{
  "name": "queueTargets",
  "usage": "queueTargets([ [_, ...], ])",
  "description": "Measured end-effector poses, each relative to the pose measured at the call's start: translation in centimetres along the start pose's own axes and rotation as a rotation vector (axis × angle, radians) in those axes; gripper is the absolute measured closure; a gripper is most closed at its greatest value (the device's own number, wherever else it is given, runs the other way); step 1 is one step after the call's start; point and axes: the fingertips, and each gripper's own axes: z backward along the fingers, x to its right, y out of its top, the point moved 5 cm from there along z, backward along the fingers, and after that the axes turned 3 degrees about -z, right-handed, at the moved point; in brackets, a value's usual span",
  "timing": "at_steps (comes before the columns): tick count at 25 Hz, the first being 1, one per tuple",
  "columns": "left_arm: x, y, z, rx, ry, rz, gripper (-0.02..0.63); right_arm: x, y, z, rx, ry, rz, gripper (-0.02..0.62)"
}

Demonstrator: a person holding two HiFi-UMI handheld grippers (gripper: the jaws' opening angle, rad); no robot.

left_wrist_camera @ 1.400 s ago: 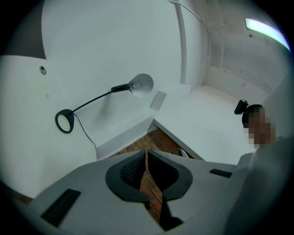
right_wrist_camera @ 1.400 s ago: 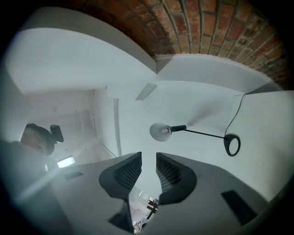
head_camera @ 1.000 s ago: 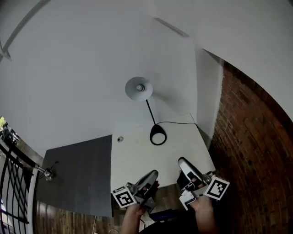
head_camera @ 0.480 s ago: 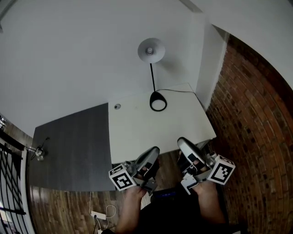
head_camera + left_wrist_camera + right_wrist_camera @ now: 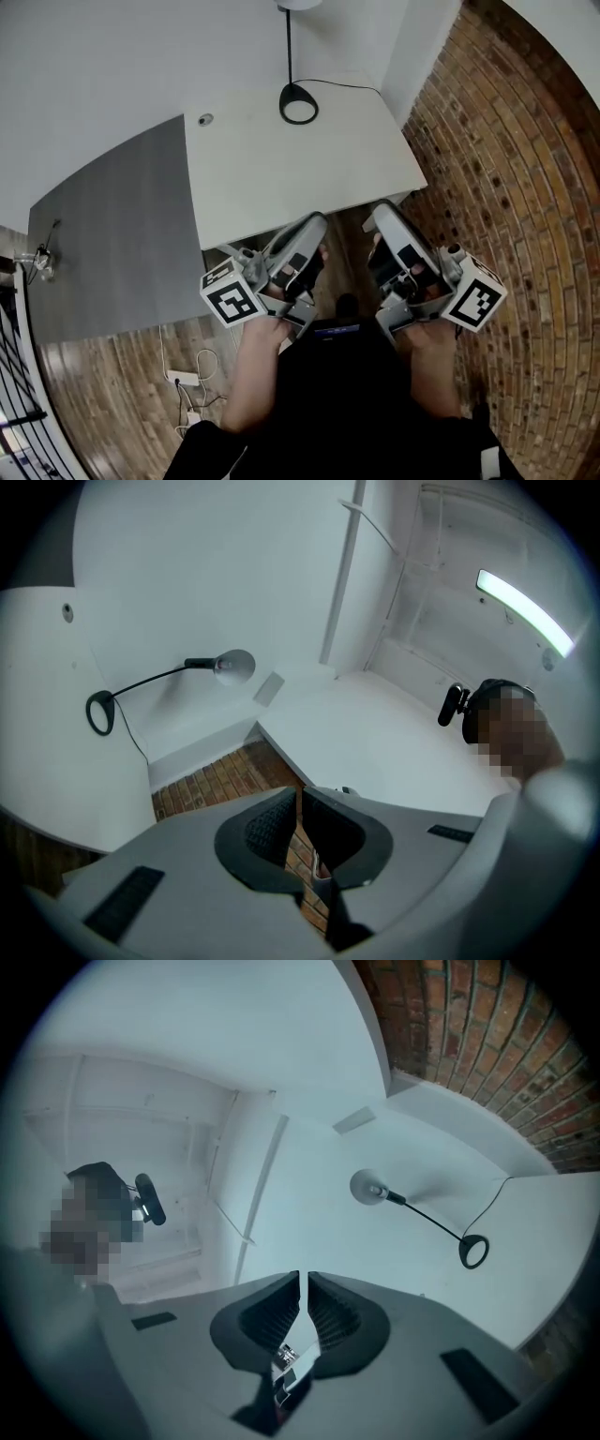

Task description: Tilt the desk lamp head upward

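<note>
**A:** How do the two grippers stand?

**B:** Both are held low, nearest the person, short of the desk's front edge; the left gripper (image 5: pixel 300 794) has its jaws together with nothing in them; the right gripper (image 5: pixel 305 1279) has just been closing its jaws to a thin slit, with nothing between them either.

**A:** And the desk lamp (image 5: pixel 150 677)?

**B:** Well apart from both; it stands toward the far edge of the white desk (image 5: pixel 281 178); its black ring base (image 5: pixel 298 103) rests on the top, a thin black stem (image 5: pixel 288 47) rises from it, and the pale lamp head (image 5: pixel 367 1186) sits at the stem's end.

**A:** How will it handle?

**B:** Light, I'd judge, and top-heavy on so slim a stem; the small base may skid or tip under a push; the shade looks smooth and rounded, so probably slippery. I'd open one gripper and pinch the shade's rim, or the neck just behind it; if the base lifts, press the ring down with the other; the joint may be stiff, so ease it up slowly.
</note>
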Motion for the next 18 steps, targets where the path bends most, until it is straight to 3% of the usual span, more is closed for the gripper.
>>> queueTargets([
  [5,0.8,1.5,-0.8,0.043,0.007,-0.073,0.592,-0.8,0.8,-1.4,-0.042,0.097,0.004,0.56],
  [10,1.4,1.6,-2.1,0.034,0.024,-0.124,0.592,-0.4,2.1,-1.9,-0.057,0.158,0.008,0.56],
  [18,0.3,0.9,-4.7,-0.002,0.046,-0.119,0.592,0.9,4.2,-0.6,-0.028,0.201,0.039,0.578],
])
